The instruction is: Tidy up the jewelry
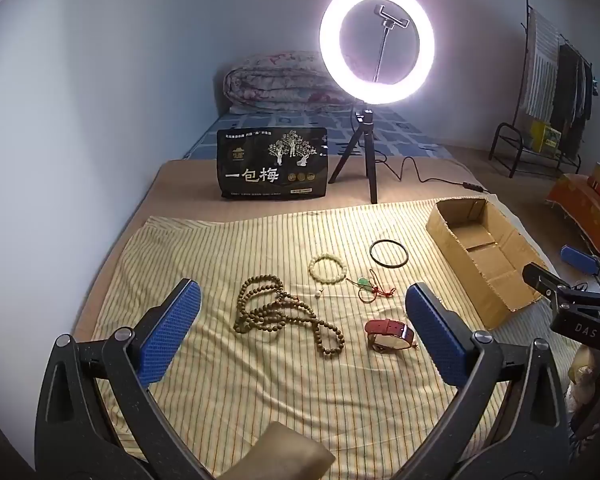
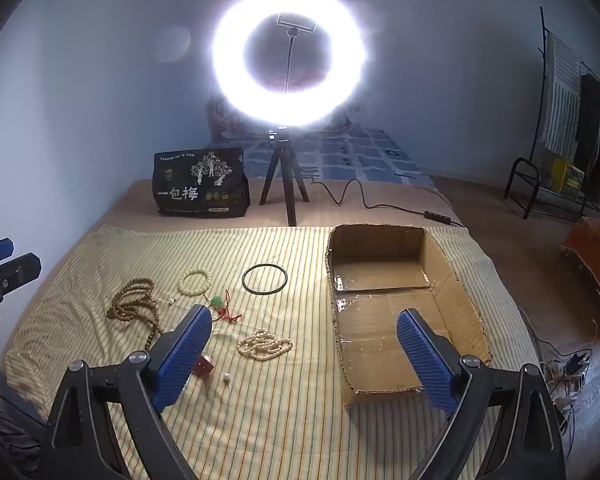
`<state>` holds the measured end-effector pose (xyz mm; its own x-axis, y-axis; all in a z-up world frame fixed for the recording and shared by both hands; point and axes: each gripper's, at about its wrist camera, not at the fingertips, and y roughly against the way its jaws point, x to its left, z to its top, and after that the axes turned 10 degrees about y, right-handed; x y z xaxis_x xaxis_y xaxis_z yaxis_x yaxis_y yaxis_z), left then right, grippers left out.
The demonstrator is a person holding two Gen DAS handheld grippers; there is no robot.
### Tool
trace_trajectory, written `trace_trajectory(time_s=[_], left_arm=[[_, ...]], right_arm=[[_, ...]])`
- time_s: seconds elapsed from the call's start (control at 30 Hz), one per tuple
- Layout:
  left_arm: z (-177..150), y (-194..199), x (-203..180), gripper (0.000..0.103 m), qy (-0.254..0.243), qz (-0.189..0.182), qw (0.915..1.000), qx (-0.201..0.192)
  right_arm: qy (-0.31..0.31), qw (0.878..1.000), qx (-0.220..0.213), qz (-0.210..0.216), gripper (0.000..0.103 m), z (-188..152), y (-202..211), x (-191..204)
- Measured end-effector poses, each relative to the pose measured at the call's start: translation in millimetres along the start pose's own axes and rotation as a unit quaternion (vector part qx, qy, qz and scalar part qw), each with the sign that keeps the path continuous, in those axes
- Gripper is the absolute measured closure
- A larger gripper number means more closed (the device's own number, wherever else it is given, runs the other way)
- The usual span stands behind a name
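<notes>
Right claw [image 2: 304,330] view only: cream necklace [image 2: 265,345]

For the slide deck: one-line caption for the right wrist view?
Open right gripper above striped cloth strewn with bead necklaces and bracelets, empty cardboard box alongside.

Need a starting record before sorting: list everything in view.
cardboard box: 1, brown, right, empty
brown bead string: 1, left
pale bead bracelet: 1, centre
black ring: 1, nearest the box
green pendant on red cord: 1, centre
red-strap watch: 1, front
cream bead string: 1, front
striped cloth: 1, yellow
black bag: 1, back
ring light: 1, lit
left tool: open
right tool: open
</notes>
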<state>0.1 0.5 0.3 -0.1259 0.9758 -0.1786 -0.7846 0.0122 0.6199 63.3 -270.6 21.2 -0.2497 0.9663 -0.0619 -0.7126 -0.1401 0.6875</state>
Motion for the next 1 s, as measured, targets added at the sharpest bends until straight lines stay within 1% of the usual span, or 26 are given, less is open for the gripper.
trace_trajectory(time_s=[0.03,0.13,0.3,0.37,0.43,0.93,1.0], left_arm=[[0.3,-0.2,0.0,0.0,-0.001,0.0,1.0,-0.001],[0.9,0.0,0.5,0.0,-0.006,0.002,1.0,-0.007],[8.3,-0.9,2.9,0.0,-0.005,0.001,1.0,-0.006],[3.5,4.4,-5.1,0.0,-0.012,0.003,0.9999,-0.011],[3.2,4.7,-4.8,0.0,-0.011,0.002,0.9999,-0.012],[8.9,1.1,-13.8,0.0,-0.009,0.006,0.9999,-0.01],[4.0,4.8,-7.0,0.0,-0.011,0.001,0.9998,-0.014]], right_arm=[[0.002,1.0,-0.006,-0.003,0.008,-0.1,0.5,0.4],[0.001,1.0,-0.004,0.0,0.008,0.1,0.0,0.3],[-0.001,1.0,-0.001,0.0,0.008,0.3,1.6,-2.5],[-0.003,1.0,-0.001,-0.002,0.008,-1.5,4.6,-6.0],[-0.001,1.0,-0.005,-0.011,0.008,-1.7,4.5,-3.0],[-0.005,1.0,-0.003,-0.014,0.007,1.4,2.2,-4.9],[-0.005,1.0,-0.004,-0.013,0.007,1.5,2.3,-4.6]])
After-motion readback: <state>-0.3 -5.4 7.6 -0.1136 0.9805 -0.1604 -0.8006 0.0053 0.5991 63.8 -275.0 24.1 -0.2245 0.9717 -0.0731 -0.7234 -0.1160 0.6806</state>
